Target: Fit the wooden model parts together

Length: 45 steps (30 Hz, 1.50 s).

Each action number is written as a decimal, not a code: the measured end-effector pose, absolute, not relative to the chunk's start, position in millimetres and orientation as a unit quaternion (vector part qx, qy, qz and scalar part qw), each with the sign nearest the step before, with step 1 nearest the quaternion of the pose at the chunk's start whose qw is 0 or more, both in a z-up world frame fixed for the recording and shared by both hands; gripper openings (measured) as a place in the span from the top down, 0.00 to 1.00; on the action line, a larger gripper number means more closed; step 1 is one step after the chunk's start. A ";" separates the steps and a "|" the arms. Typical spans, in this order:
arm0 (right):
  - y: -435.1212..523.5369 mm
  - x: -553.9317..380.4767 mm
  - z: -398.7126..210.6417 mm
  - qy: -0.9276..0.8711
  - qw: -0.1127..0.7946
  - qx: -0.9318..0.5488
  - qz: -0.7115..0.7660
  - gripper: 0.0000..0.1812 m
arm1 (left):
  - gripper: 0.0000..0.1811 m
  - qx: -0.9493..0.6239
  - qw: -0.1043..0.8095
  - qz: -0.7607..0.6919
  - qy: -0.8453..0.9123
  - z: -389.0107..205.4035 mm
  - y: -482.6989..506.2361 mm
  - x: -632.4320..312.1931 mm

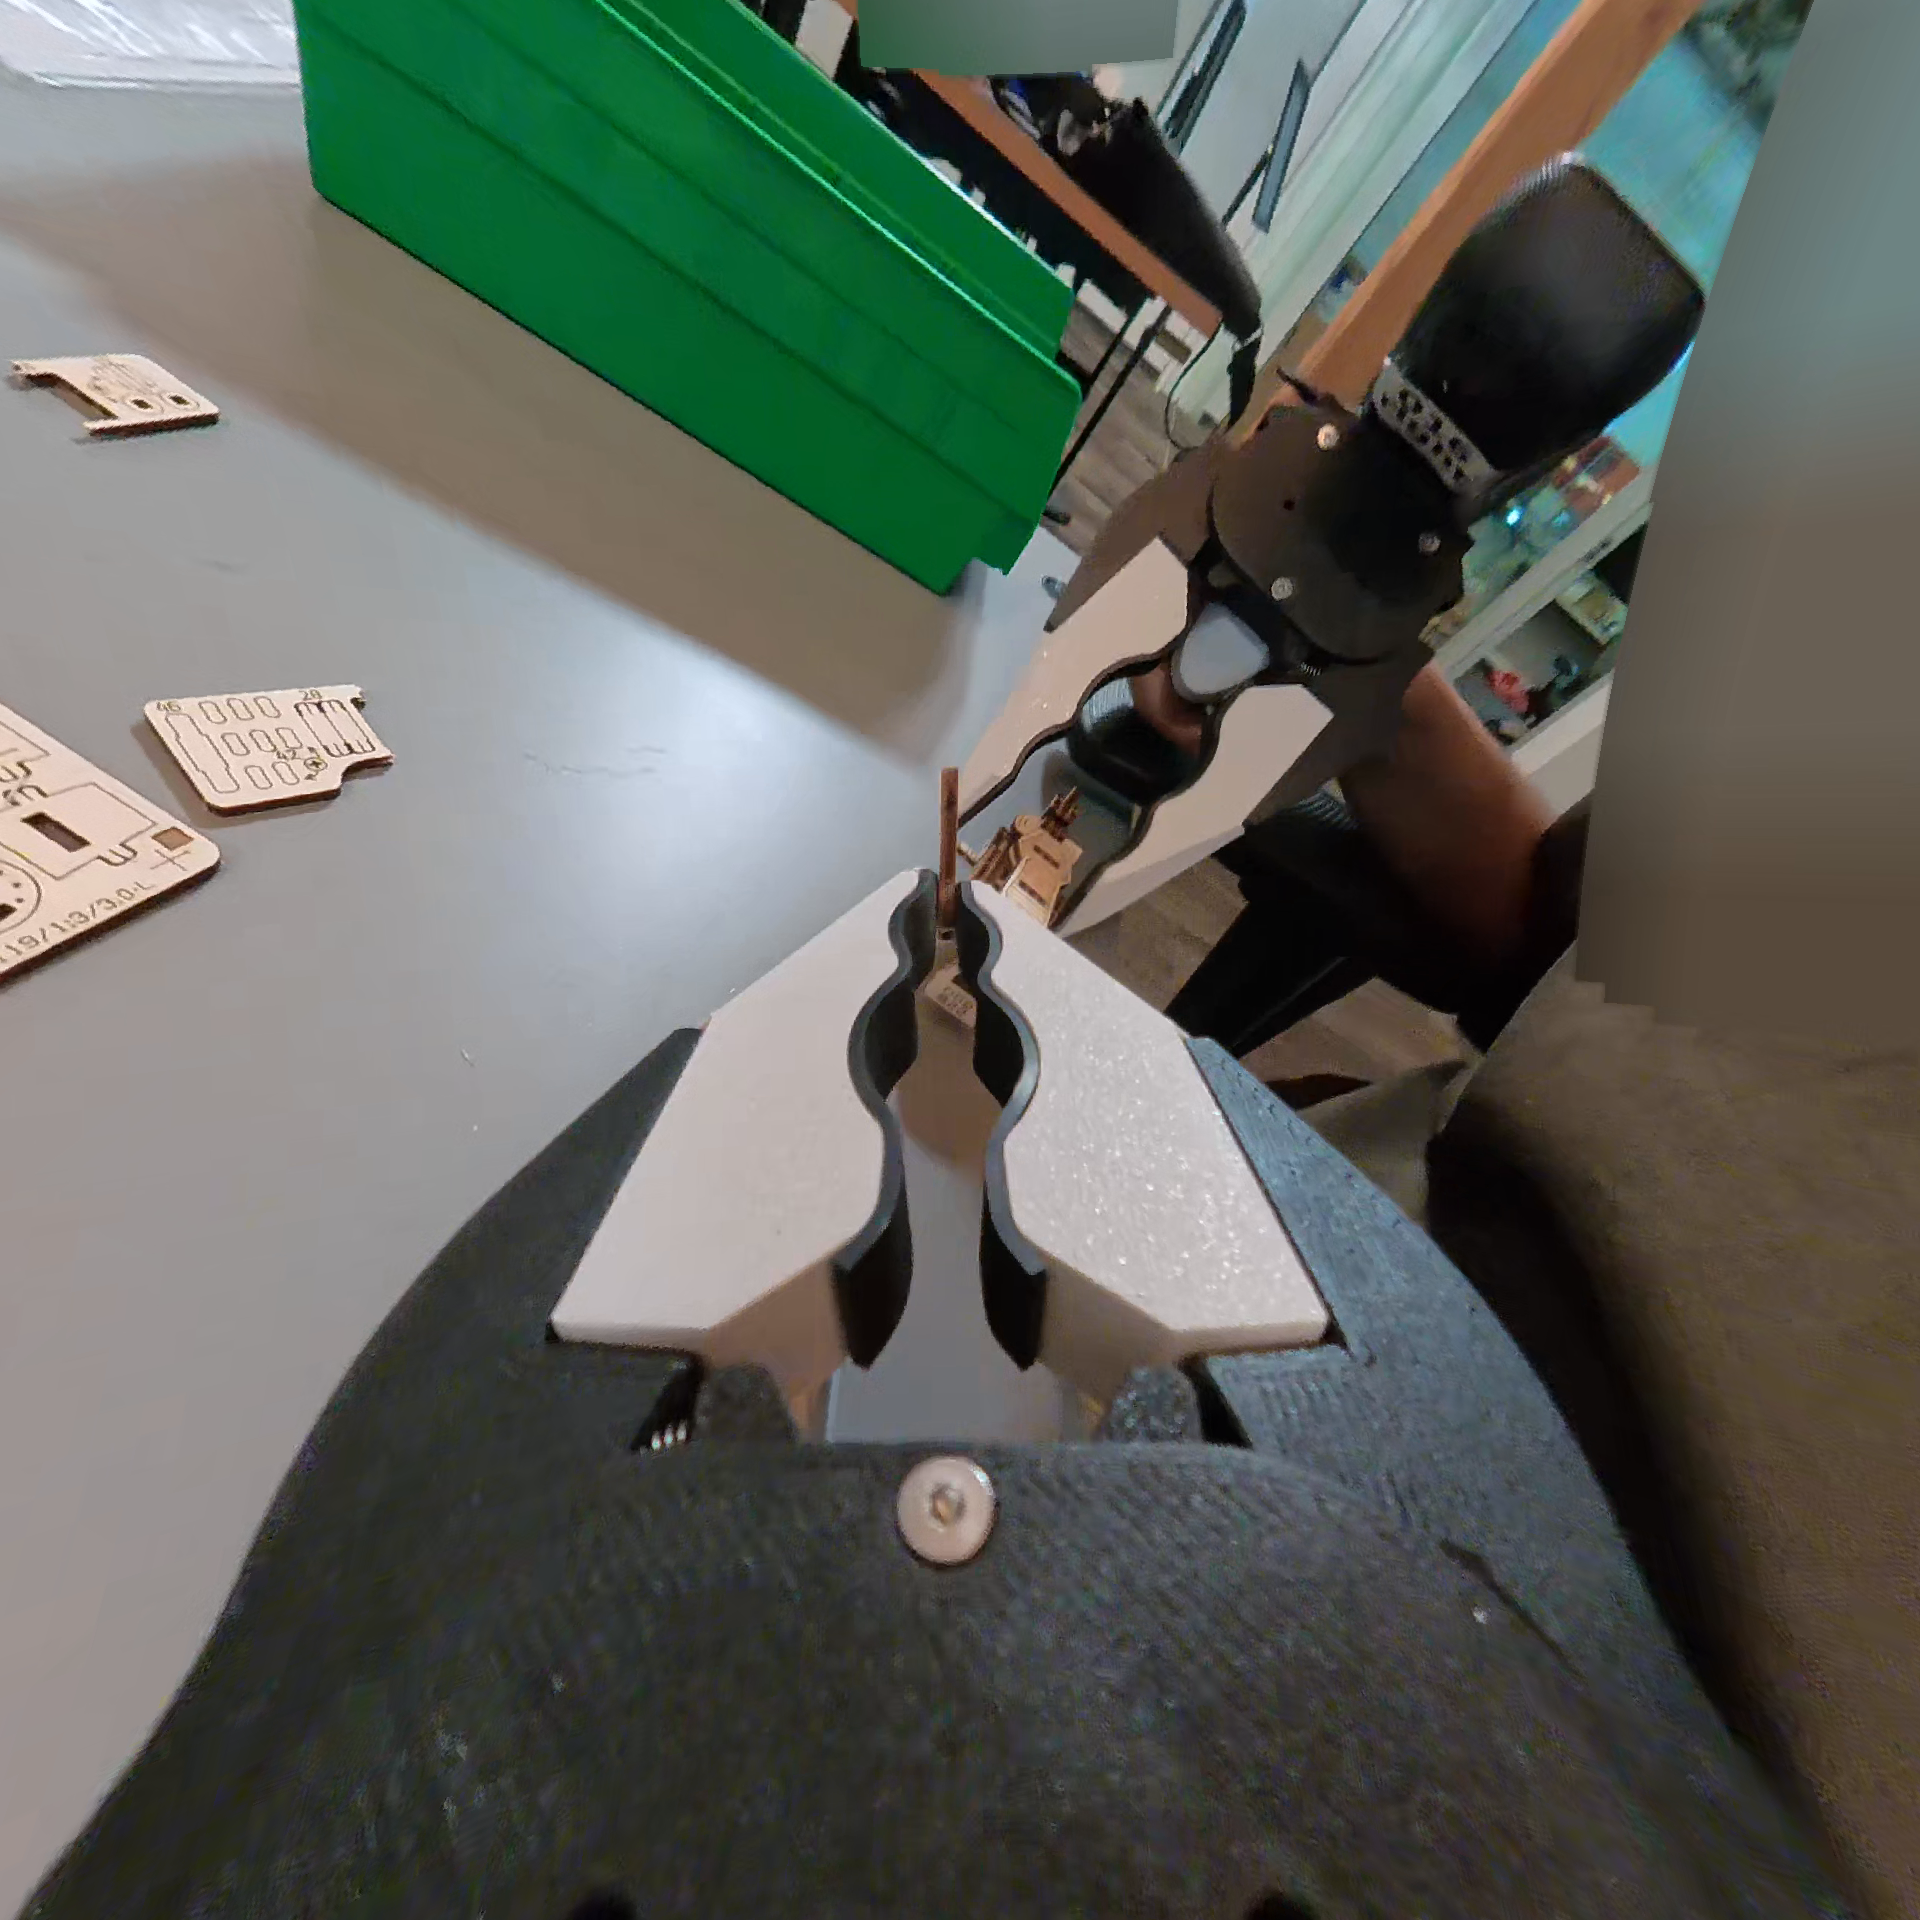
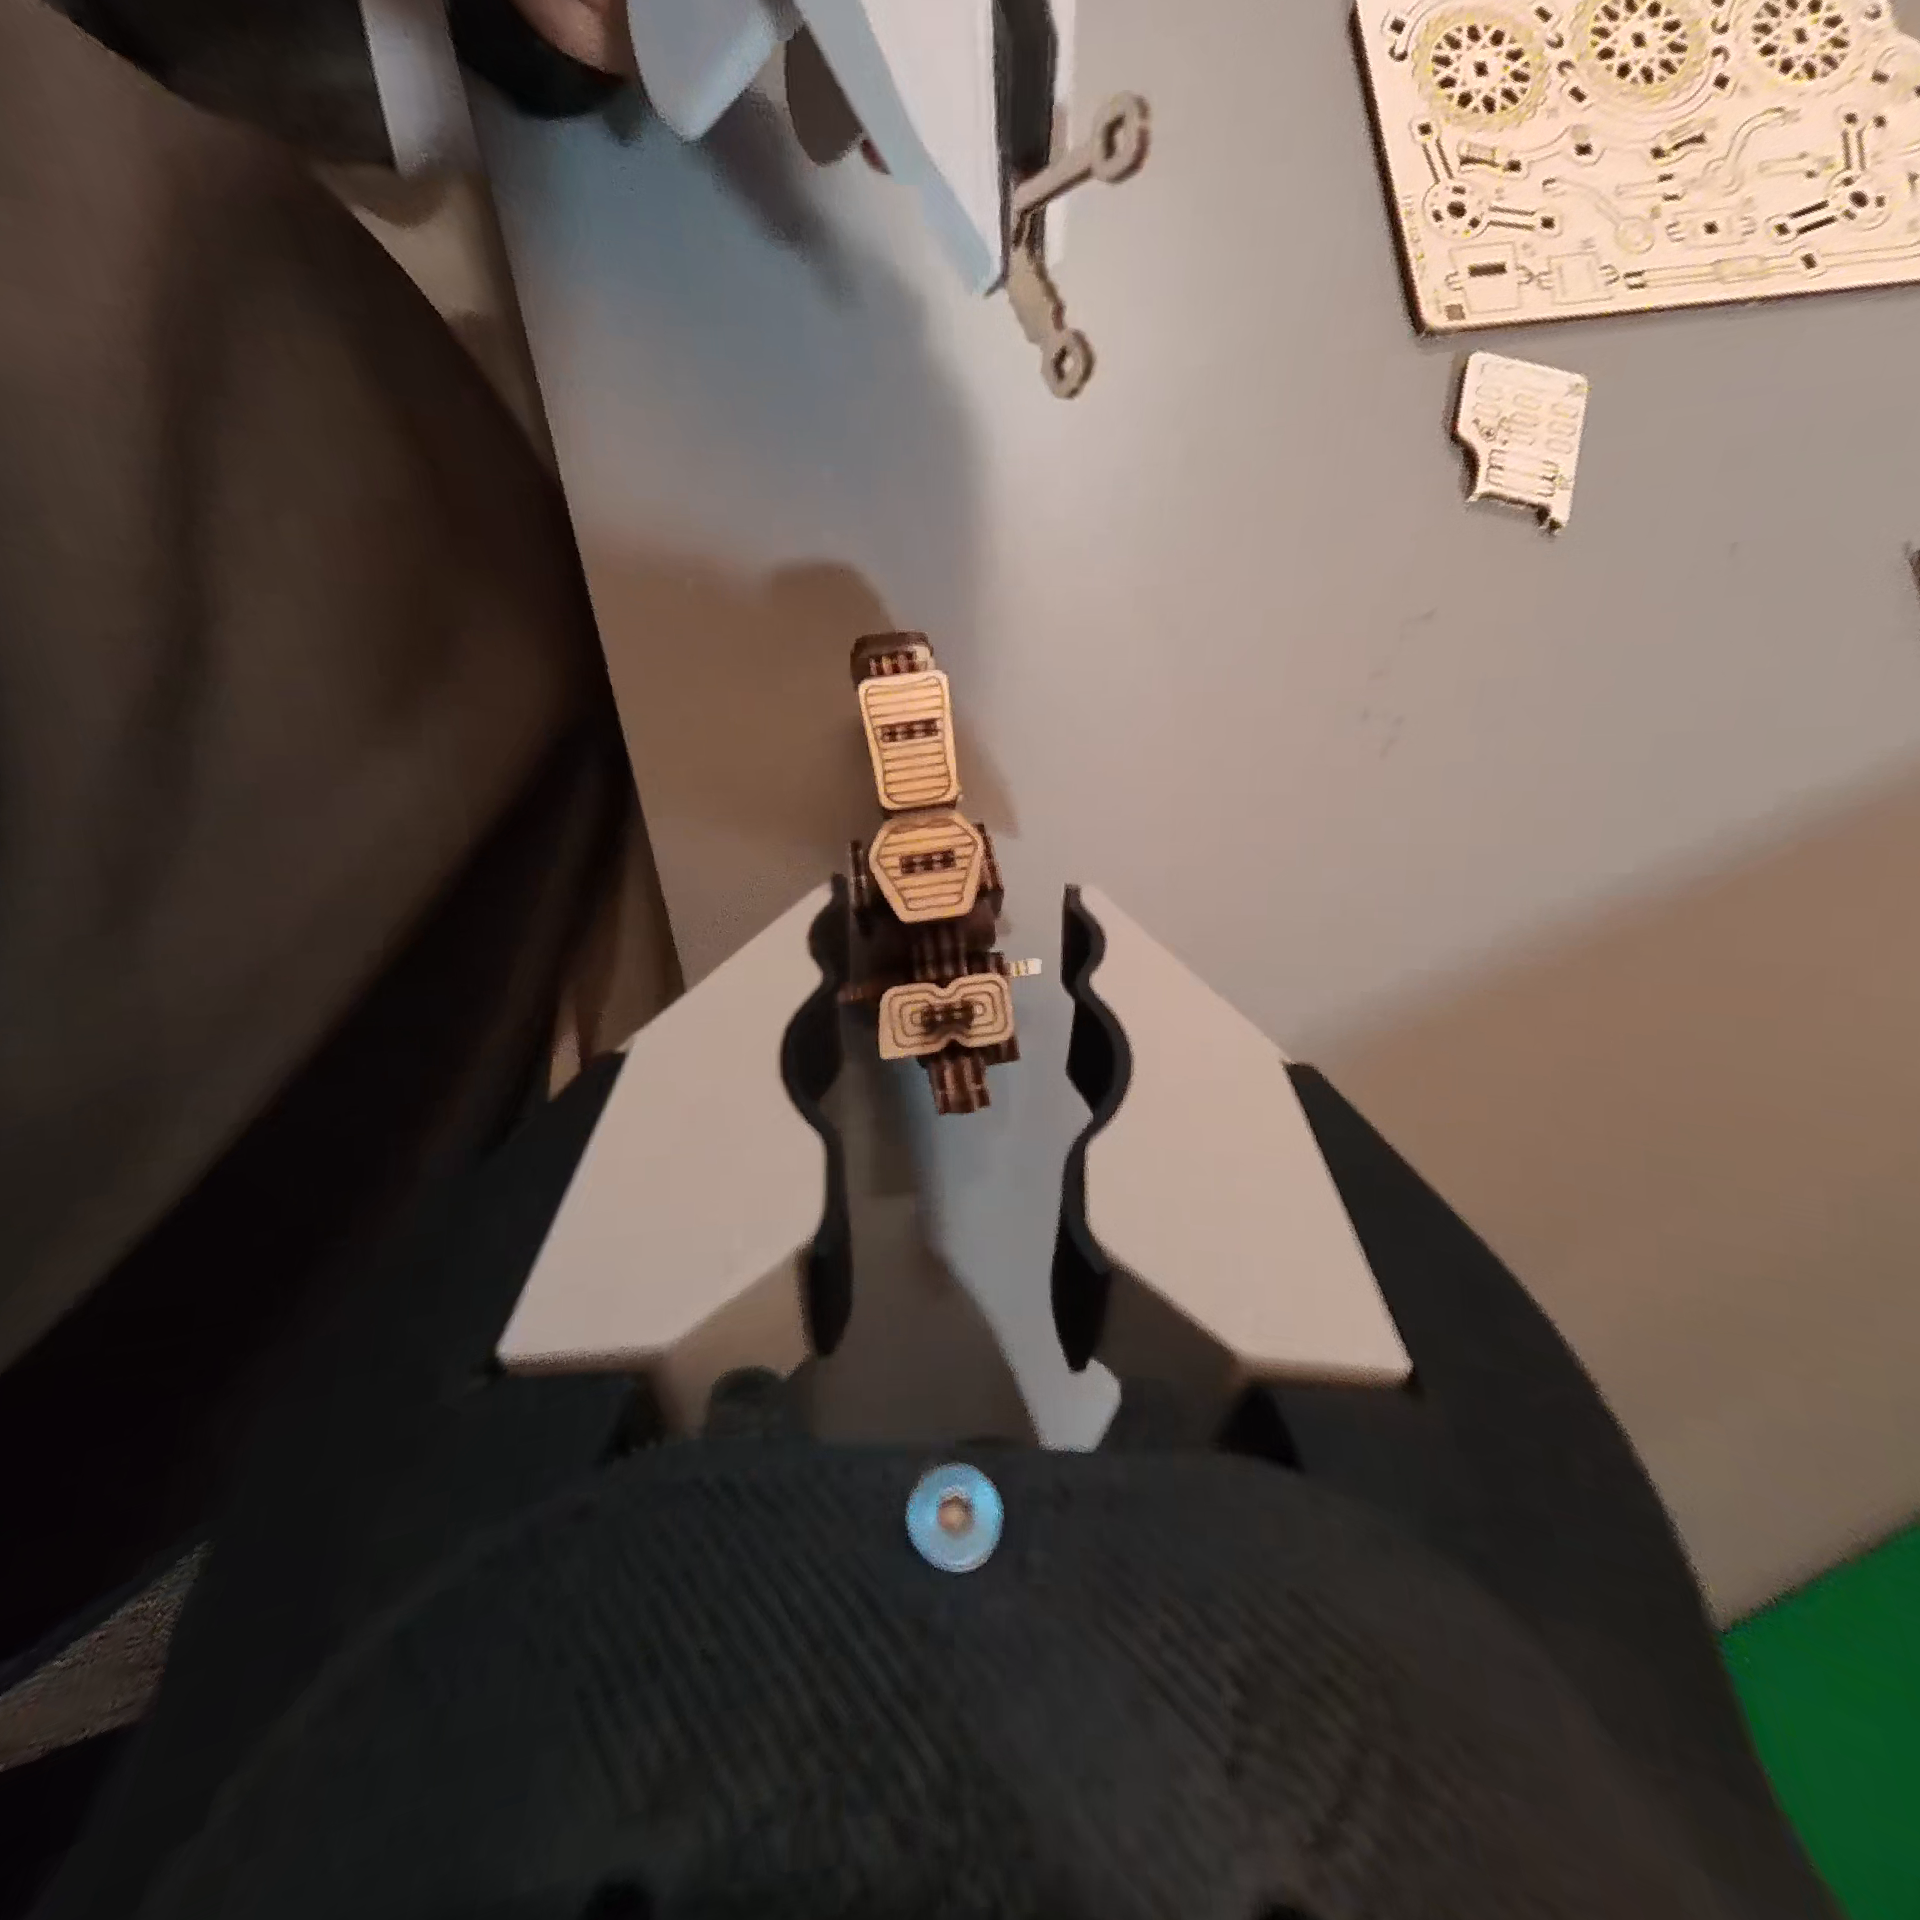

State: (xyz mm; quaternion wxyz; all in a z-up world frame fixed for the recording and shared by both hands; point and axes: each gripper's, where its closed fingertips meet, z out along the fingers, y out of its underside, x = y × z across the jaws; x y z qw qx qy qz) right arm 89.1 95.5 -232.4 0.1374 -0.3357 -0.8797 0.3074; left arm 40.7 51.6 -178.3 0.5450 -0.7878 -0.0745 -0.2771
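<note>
L gripper (image 1: 945, 894) clamped on thin flat brown wooden connector piece (image 1: 949, 831); R gripper (image 2: 951, 920) jaws apart around small tan layered wooden model assembly (image 2: 925, 862).

- Card (image 1: 268, 750), pale wood, on the tabletop (image 1: 520, 623) left of the left gripper (image 1: 945, 894): small engraved numerals at two top corners and beside the cut-outs. Legible, not transcribed.
- Sheet (image 1: 94, 873), nearer and farther left of that gripper: a line of engraved code along its lower edge, plus a cross mark at the corner.
- Fragment (image 1: 120, 393), far ahead-left: engraved shapes only; no characters can be made out.
- Piece (image 1: 956, 1003) pinched between the left gripper's fingers: tiny engraving, too small to read.
- From the right gripper (image 2: 951, 914), sheet and card lie ahead-right; their marks are blurred, unreadable.
</note>
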 end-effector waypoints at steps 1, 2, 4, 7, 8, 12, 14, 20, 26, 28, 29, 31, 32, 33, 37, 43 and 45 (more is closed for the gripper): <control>95.9 89.5 -232.8 -0.880 0.135 -0.335 0.308 0.79 | 1.00 -0.792 0.543 -0.272 -0.067 -180.1 51.9 42.1; 96.1 90.4 -232.7 -0.880 0.131 -0.334 0.310 0.79 | 1.00 -0.795 0.541 -0.267 -0.062 -181.8 52.2 43.0; 94.4 92.1 -230.4 -0.877 0.121 -0.332 0.325 0.79 | 1.00 -0.800 0.537 -0.262 -0.054 -185.3 52.8 44.1; 91.9 93.5 -228.5 -0.876 0.108 -0.328 0.338 0.81 | 1.00 -0.804 0.531 -0.263 -0.050 -189.8 53.3 44.6; 91.6 93.7 -229.3 -0.877 0.105 -0.327 0.336 0.81 | 1.00 -0.804 0.529 -0.267 -0.052 -190.8 53.5 44.7; 92.0 93.2 -233.4 -0.882 0.105 -0.325 0.325 0.86 | 1.00 -0.797 0.523 -0.294 -0.067 -191.5 55.5 42.9; 92.1 91.9 -233.5 -0.883 0.110 -0.322 0.323 0.86 | 1.00 -0.794 0.519 -0.307 -0.076 -192.2 56.2 41.2; 88.5 89.7 -228.7 -0.885 0.131 -0.302 0.329 0.86 | 0.99 -0.789 0.517 -0.323 -0.079 -191.6 56.2 41.6; 69.6 96.0 -212.0 -0.868 0.094 -0.290 0.391 0.86 | 1.00 -0.801 0.488 -0.343 -0.043 -196.8 53.9 58.0; 66.9 97.4 -209.2 -0.864 0.085 -0.290 0.402 0.86 | 1.00 -0.803 0.477 -0.356 -0.035 -198.4 52.2 65.1; 65.7 98.2 -208.2 -0.863 0.080 -0.290 0.407 0.86 | 1.00 -0.802 0.474 -0.363 -0.032 -198.4 51.5 68.2; 63.2 99.8 -207.2 -0.862 0.073 -0.288 0.411 0.86 | 1.00 -0.799 0.470 -0.375 -0.025 -197.7 50.3 73.1; 62.1 100.6 -207.1 -0.862 0.071 -0.287 0.412 0.86 | 1.00 -0.797 0.468 -0.381 -0.021 -197.0 49.6 75.4; 60.9 101.4 -207.1 -0.863 0.069 -0.285 0.412 0.86 | 1.00 -0.795 0.467 -0.386 -0.017 -196.5 49.2 77.1; 57.8 103.9 -209.7 -0.869 0.066 -0.277 0.405 0.86 | 1.00 -0.791 0.464 -0.398 -0.012 -195.5 48.1 80.5; 63.6 101.7 -224.4 -0.889 0.089 -0.277 0.355 0.86 | 1.00 -0.791 0.473 -0.387 -0.025 -195.2 49.9 74.4; 68.8 100.3 -234.2 -0.900 0.101 -0.280 0.319 0.86 | 1.00 -0.790 0.480 -0.380 -0.032 -194.4 51.2 69.7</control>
